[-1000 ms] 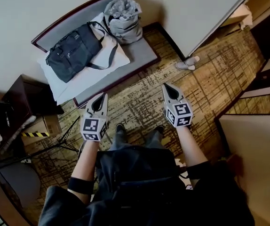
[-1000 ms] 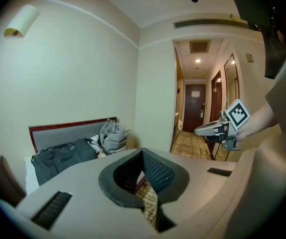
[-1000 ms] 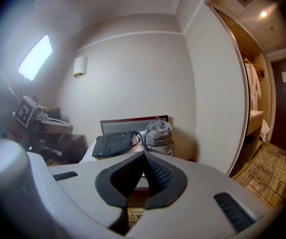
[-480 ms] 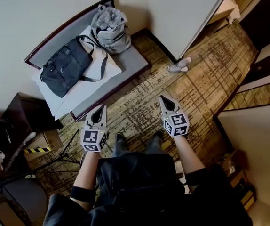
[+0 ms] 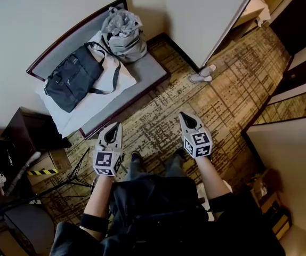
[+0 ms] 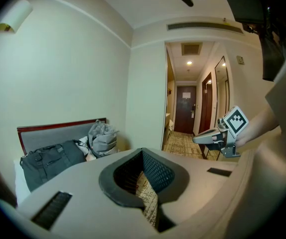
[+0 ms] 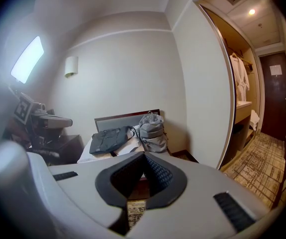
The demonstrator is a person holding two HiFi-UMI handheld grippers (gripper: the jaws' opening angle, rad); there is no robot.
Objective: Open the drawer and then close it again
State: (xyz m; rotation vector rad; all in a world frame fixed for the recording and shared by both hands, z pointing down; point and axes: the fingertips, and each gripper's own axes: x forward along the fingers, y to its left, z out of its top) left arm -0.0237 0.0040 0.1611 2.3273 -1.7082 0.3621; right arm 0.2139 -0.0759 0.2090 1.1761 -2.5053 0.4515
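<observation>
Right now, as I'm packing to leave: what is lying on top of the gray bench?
A dark duffel bag on a white pillow, beside a gray backpack. Anything beneath them is hidden.

One black duffel (image 5: 72,79), one grey backpack (image 5: 123,33), one bench (image 5: 154,68), one pillow (image 5: 120,74), one box (image 5: 50,160)

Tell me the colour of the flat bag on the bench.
Dark charcoal grey, nearly black: the bag shows best in the head view.

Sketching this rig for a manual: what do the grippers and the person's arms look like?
The left gripper and right gripper are light grey wedges with dark textured pads inside the fingers; each bears a black-and-white marker cube. Dark sleeves end near the elbows.
</observation>
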